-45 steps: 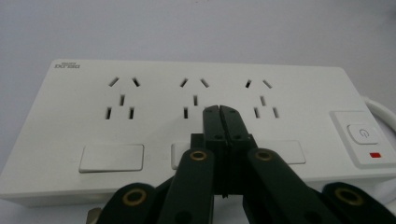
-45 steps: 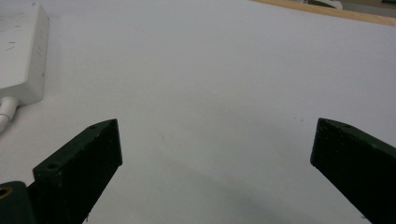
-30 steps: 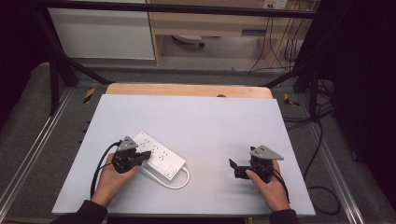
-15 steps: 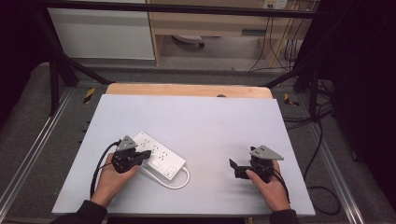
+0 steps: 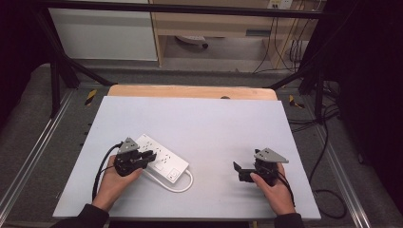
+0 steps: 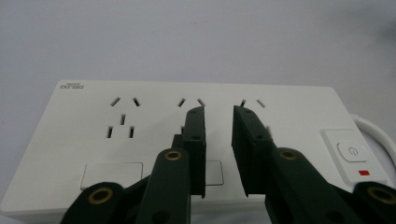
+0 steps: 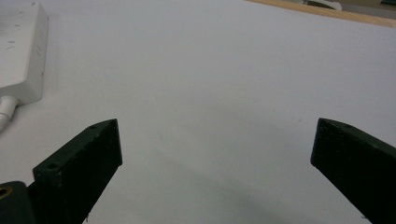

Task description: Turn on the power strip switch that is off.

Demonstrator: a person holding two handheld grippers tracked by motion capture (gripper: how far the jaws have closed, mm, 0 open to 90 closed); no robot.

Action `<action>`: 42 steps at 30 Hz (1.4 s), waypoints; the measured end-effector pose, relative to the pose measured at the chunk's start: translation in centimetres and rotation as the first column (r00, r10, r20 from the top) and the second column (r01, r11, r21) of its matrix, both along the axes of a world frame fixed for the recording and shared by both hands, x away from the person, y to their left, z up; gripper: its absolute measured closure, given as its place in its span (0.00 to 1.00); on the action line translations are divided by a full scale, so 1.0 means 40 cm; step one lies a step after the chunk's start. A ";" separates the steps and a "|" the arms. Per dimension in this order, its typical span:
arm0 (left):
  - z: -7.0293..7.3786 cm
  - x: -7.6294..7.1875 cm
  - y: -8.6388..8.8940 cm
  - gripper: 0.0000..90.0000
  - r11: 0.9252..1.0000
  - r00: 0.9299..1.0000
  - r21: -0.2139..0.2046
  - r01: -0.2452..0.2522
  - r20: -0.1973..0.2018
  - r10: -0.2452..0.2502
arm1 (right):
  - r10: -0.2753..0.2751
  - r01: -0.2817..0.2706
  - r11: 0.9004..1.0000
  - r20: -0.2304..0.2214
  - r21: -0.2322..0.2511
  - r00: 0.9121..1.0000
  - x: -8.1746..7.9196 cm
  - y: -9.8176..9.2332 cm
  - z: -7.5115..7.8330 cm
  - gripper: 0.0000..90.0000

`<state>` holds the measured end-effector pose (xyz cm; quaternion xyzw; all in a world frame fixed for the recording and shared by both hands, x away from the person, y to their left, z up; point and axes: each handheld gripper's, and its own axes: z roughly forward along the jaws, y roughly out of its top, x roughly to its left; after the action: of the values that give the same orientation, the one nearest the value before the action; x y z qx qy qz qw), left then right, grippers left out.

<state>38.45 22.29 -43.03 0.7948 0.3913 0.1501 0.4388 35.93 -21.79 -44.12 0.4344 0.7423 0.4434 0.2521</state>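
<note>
A white power strip (image 5: 164, 159) lies flat on the table at the front left, with several sockets and a switch (image 6: 352, 151) at one end. My left gripper (image 5: 149, 156) hovers over its middle, pointing across it. Its jaws have just been opening and now stand a narrow gap apart (image 6: 218, 114), with nothing between them. My right gripper (image 5: 237, 171) rests at the front right, pointing left, jaws wide open (image 7: 219, 135) over bare table. From there the power strip's end (image 7: 21, 51) lies off to the left.
The strip's white cord (image 5: 183, 185) loops toward the front edge. The pale grey table top (image 5: 199, 118) ends in a wooden strip at the back. Black frame bars, cables and a cabinet stand beyond the table.
</note>
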 end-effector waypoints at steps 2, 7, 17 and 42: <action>0.001 0.000 -0.001 0.80 1.000 1.000 -0.003 0.002 0.004 -0.002 | 0.000 0.000 1.000 0.001 -0.001 1.000 0.000 0.000 0.000 0.03; 0.002 -0.001 -0.006 0.75 1.000 1.000 -0.009 0.015 0.011 -0.015 | 0.000 0.000 1.000 0.001 0.001 1.000 0.000 0.000 0.000 0.03; 0.003 -0.002 -0.010 0.70 0.999 1.000 -0.018 0.027 0.013 -0.027 | 0.002 -0.002 1.000 0.002 -0.001 1.000 0.000 0.000 0.000 0.03; 0.018 -0.012 -0.043 0.34 0.996 0.994 -0.030 0.086 0.063 -0.083 | 0.001 -0.001 1.000 0.003 0.002 1.000 0.000 -0.001 0.001 0.03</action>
<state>37.98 20.58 -42.31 0.7984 0.3460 0.1495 0.4697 35.92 -21.81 -44.10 0.4336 0.7419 0.4448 0.2525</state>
